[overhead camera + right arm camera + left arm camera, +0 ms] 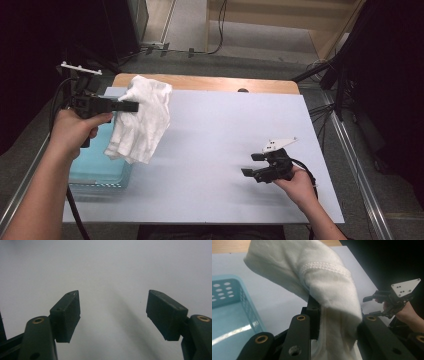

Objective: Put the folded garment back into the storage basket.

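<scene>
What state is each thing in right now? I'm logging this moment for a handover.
Towel: lifted, hanging crumpled from the left gripper, off the table.
Left gripper: shut on the towel.
Right gripper: open, nothing between the jaws, low over the table.
Basket: upright at the table's left edge, looks empty.

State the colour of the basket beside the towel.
Light blue basket, clearest in the left gripper view.
</scene>
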A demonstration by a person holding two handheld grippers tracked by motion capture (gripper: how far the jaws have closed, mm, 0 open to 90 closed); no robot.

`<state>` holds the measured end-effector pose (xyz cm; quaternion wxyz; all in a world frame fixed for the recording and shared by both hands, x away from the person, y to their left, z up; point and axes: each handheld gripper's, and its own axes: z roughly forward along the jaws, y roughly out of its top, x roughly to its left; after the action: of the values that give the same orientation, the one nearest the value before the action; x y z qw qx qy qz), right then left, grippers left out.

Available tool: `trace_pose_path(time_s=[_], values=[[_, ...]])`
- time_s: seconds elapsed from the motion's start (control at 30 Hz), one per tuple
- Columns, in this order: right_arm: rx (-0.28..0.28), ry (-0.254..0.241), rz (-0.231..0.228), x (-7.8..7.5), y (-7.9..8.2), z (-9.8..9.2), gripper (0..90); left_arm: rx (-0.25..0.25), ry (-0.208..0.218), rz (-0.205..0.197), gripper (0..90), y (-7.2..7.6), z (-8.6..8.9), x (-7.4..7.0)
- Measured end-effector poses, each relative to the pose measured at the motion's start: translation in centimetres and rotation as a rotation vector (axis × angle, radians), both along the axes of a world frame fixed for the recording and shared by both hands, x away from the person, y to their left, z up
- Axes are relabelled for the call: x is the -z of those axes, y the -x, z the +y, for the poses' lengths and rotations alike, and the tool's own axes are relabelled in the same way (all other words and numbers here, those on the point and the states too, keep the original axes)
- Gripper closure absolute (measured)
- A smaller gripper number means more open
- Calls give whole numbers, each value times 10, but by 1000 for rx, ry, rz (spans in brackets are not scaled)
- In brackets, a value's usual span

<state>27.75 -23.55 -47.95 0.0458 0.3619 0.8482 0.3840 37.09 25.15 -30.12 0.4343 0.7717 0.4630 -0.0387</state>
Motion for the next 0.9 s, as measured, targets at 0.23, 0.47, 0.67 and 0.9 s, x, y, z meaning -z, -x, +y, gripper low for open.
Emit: trace_pose_path(time_s=[0.23,0.47,0.67,0.9], values=[[5,-1,4,0,0,-1,259,-16,-9,-7,717,2,16,-9],[11,2,7,-1,0,-1,259,-36,-24,-4,718,3,35,-12],[3,9,0,-1,0,0,259,-60,-22,-8,718,10,57,-16],[1,12,1,-1,1,1,259,-69,-33,-16,717,19,71,-16]])
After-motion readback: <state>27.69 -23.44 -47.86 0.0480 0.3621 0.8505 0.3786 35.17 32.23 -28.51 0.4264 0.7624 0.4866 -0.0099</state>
